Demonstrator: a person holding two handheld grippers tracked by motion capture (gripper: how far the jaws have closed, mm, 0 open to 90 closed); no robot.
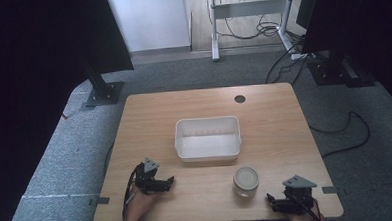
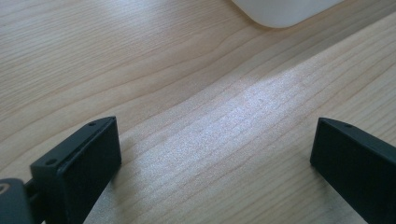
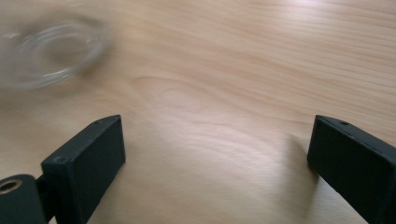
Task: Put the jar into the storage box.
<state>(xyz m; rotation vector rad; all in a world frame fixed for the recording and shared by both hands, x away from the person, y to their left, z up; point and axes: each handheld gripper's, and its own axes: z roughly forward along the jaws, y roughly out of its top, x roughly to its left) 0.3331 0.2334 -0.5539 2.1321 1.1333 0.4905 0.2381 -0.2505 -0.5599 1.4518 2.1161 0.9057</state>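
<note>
High view, left tool [image 1: 170, 180] low, jaws apart

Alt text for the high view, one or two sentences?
A white rectangular plastic tub sits mid light wooden table, a clear glass jar upright nearer the person. A black left claw and black right claw, both empty, sit near the front edge.

Wood-grain table [image 1: 269, 117]; matt white plastic tub [image 1: 208, 151]; clear glass jar [image 1: 245, 181].
</note>
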